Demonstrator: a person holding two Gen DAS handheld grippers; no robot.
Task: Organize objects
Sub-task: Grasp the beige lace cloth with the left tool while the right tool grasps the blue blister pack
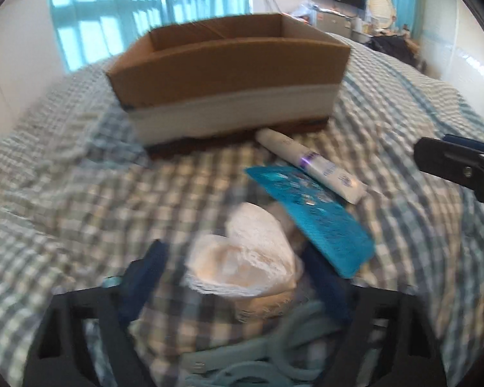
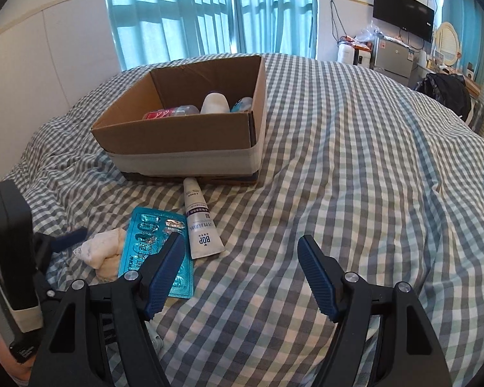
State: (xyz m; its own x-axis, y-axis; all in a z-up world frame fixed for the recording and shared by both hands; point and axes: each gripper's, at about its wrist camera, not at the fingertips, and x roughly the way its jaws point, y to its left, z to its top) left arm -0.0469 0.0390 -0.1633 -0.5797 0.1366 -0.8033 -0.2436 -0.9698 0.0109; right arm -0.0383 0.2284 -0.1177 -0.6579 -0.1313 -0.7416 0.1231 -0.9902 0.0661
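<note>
Left gripper (image 1: 232,277) straddles one crumpled white tissue wad (image 1: 242,258) on the gingham bedspread (image 2: 338,161), pads not clearly pressing. Beside it lies one glossy teal blister pack (image 2: 155,251), then one smooth white tube (image 2: 200,225) touching the open cardboard box (image 2: 184,138). Right gripper (image 2: 242,274) hangs apart, empty.

Left hand-held gripper (image 1: 232,277) is angled down, its blue pads partly apart with the white wad (image 1: 242,258) sitting between them. Right hand-held gripper (image 2: 242,258) is tilted down too, jaws spread wide, empty, right of the wad.
</note>
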